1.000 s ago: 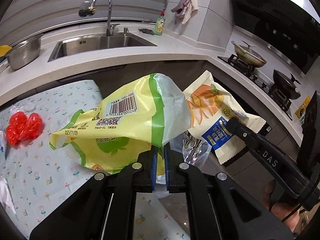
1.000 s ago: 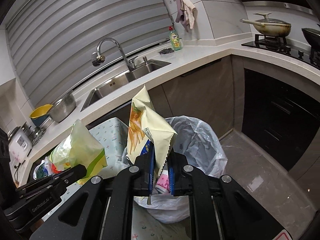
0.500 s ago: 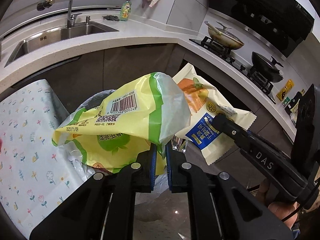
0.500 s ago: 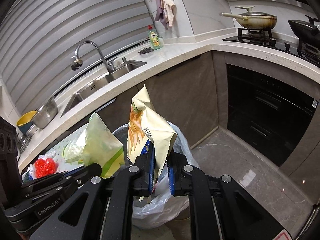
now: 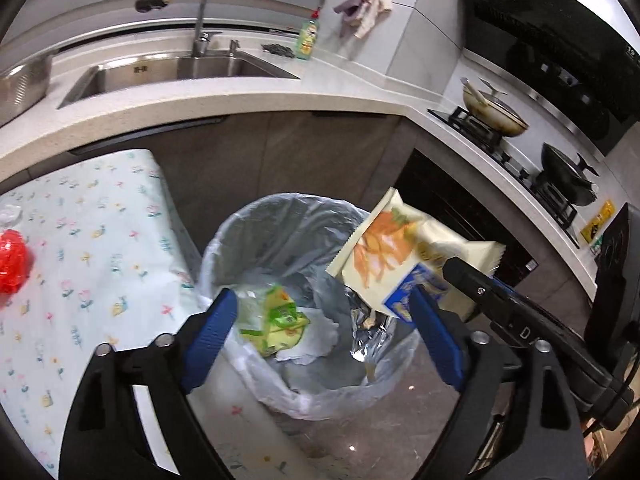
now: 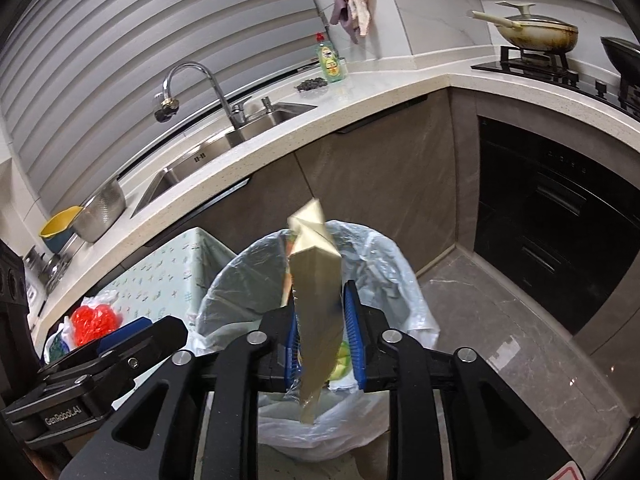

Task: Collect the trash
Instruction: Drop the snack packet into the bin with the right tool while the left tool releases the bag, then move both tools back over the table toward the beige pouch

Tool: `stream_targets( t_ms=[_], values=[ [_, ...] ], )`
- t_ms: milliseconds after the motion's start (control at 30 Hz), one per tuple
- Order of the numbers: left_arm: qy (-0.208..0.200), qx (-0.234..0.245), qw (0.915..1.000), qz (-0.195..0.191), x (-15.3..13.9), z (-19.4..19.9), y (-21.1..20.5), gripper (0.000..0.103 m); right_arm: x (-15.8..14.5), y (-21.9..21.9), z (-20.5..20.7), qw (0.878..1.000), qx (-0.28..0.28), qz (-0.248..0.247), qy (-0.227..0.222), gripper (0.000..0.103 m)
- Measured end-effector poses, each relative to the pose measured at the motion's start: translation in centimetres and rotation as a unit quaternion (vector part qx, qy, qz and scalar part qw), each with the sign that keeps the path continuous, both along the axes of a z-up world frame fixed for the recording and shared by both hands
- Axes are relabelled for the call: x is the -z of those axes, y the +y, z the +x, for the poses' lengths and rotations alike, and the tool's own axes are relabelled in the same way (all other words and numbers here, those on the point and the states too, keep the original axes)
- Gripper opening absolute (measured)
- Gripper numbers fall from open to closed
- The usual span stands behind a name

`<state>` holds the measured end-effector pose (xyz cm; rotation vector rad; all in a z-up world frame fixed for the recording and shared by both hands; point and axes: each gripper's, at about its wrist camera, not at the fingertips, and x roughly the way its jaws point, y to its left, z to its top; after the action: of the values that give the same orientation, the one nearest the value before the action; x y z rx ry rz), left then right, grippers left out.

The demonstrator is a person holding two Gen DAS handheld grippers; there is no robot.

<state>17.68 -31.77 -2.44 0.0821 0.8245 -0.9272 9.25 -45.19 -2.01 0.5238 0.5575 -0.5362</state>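
My left gripper [image 5: 324,332] hangs over the lined trash bin [image 5: 280,202] with its jaws opening wide and nothing between them. The yellow-green snack bag [image 5: 276,320] lies loose inside the bin. My right gripper [image 6: 322,336] is over the same bin [image 6: 384,248], its jaws opening. The cream packet with the orange picture [image 6: 316,300] stands blurred between its blue pads [image 6: 354,332], which no longer pinch it. In the left wrist view that packet [image 5: 396,256] hangs at the bin's right rim.
A table with a floral cloth [image 5: 80,248] stands left of the bin, with a red crumpled wrapper [image 5: 12,260] on it. Behind run the counter with its sink [image 5: 176,72] and, to the right, a stove with pans [image 5: 496,116]. Grey floor [image 6: 500,320] lies right of the bin.
The left jaws have sprung apart and the yellow-green bag has fallen into the bin. The right jaws have parted around the cream packet, which has sunk a little. Both grippers moved lower over the bin.
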Motion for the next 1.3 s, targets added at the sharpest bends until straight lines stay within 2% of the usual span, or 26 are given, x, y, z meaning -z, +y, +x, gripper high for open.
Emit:
stream_targets(
  t_ms=[67,367,667,1000,1300],
  values=[
    [-0.010,-0.010,0.9999,0.001,-0.3,0.0,0.6,0.091,-0.3,0.6,0.2,1.000,-0.002,-0.005,-0.005,0.042],
    [-0.025,-0.056,0.9980,0.014,-1.1,0.4,3.7,0.091,-1.8,2.7,0.0,1.000,-0.010,-0.010,-0.014,0.050],
    [-0.054,-0.099,0.9934,0.022,-3.2,-0.1,7.7,0.091,-3.9,6.2,0.1,0.999,-0.031,-0.023,-0.022,0.059],
    [-0.082,-0.148,0.9854,0.017,-6.0,-1.0,13.8,0.091,-6.6,12.0,0.6,0.997,-0.061,-0.041,-0.035,0.066],
    [-0.099,-0.197,0.9748,0.032,-7.2,-1.9,20.5,0.091,-7.6,18.0,0.9,0.993,-0.098,-0.045,-0.038,0.072]
  ],
)
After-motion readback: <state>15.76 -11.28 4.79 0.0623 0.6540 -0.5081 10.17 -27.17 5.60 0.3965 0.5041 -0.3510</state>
